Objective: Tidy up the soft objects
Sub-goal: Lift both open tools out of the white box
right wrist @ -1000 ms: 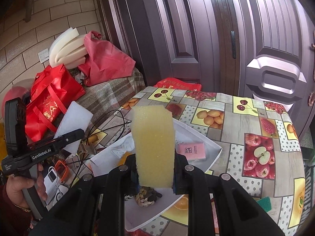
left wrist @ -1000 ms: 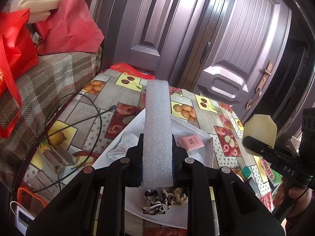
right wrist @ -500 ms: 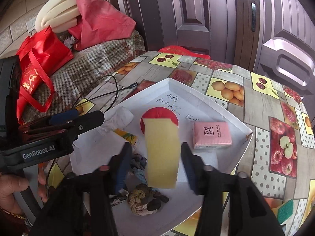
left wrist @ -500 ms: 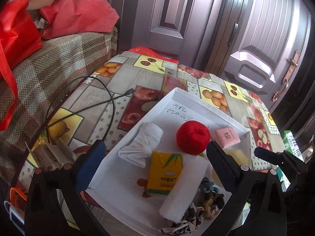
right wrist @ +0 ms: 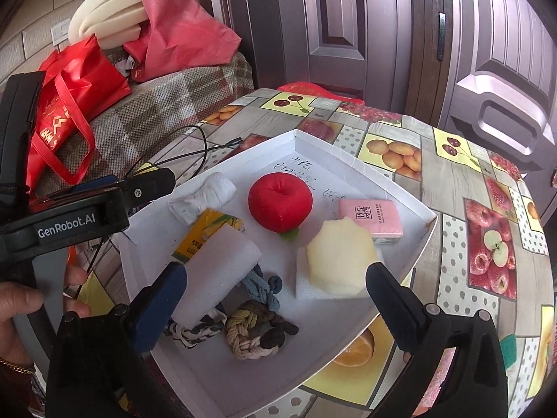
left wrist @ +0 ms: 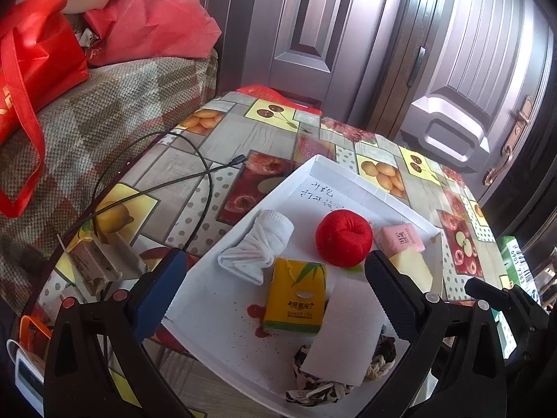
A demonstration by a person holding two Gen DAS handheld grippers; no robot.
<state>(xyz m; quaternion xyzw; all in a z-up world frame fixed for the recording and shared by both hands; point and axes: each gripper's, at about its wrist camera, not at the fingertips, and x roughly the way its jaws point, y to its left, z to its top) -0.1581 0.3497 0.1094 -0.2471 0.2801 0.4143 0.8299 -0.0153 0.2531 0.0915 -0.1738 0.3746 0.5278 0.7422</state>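
Note:
A white tray (left wrist: 216,313) (right wrist: 313,331) rests on the fruit-print table. My left gripper (left wrist: 273,264) hovers open above it with nothing between its fingers. The white foam strip (left wrist: 344,327) (right wrist: 219,271) lies in the tray, propped on braided ropes (right wrist: 254,331) and a yellow tissue pack (left wrist: 296,301). My right gripper (right wrist: 275,271) is open too and holds nothing. The yellow sponge (right wrist: 341,257) (left wrist: 410,268) lies flat in front of its right finger. Also in the tray are a red plush apple (left wrist: 343,237), a pink tissue pack (right wrist: 370,221) and a rolled white cloth (left wrist: 257,247).
A black cable (left wrist: 195,174) loops over the table left of the tray. Red bags (left wrist: 34,62) sit on a plaid-covered seat at the left. Dark doors stand behind the table. A green sponge (right wrist: 508,348) lies near the table's right edge. A hand (right wrist: 21,299) holds the left gripper.
Both grippers have opened and sunk toward the tray. The white foam strip left the left one and the yellow sponge left the right one; both now lie in the tray.

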